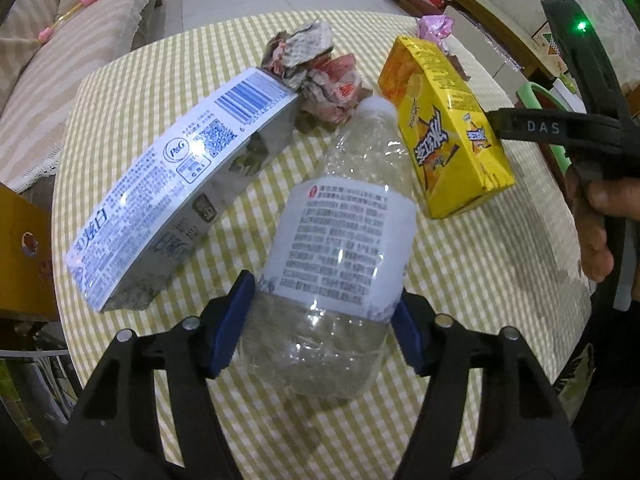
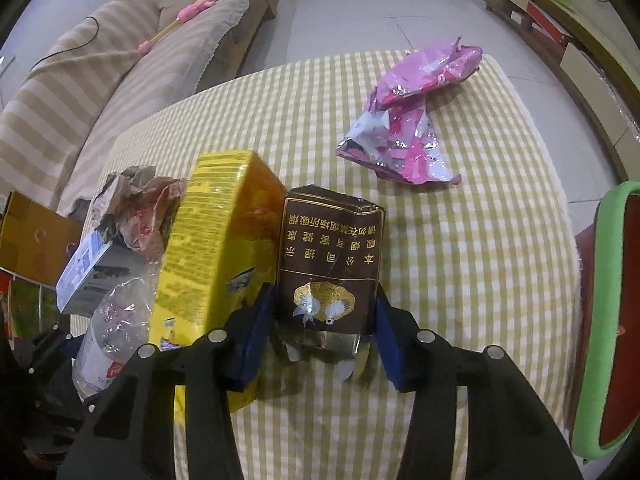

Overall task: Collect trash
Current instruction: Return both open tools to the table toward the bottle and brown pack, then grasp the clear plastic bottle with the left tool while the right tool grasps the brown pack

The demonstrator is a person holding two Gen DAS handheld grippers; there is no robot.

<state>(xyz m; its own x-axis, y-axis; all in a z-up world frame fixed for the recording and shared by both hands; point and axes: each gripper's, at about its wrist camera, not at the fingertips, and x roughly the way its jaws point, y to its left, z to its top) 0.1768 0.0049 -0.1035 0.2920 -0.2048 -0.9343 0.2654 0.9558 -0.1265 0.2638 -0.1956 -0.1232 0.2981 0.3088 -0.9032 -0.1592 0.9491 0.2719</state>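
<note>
Left tongs point(image 1: 324, 336) clamp crinkled clear plastic bottle point(image 1: 340, 236); right tongs point(image 2: 324, 340) clamp boxy brown cigarette pack point(image 2: 330, 264) on gingham-clothed bench point(image 2: 480, 260).

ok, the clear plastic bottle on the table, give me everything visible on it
The clear plastic bottle is crumpled and looks empty, lying on its side on the checked tablecloth, white cap end pointing away. A white printed label wraps its middle. The left gripper straddles its lower body, blue pads against both sides. The yellow box sits beside its neck, crumpled paper beyond the cap.
</note>
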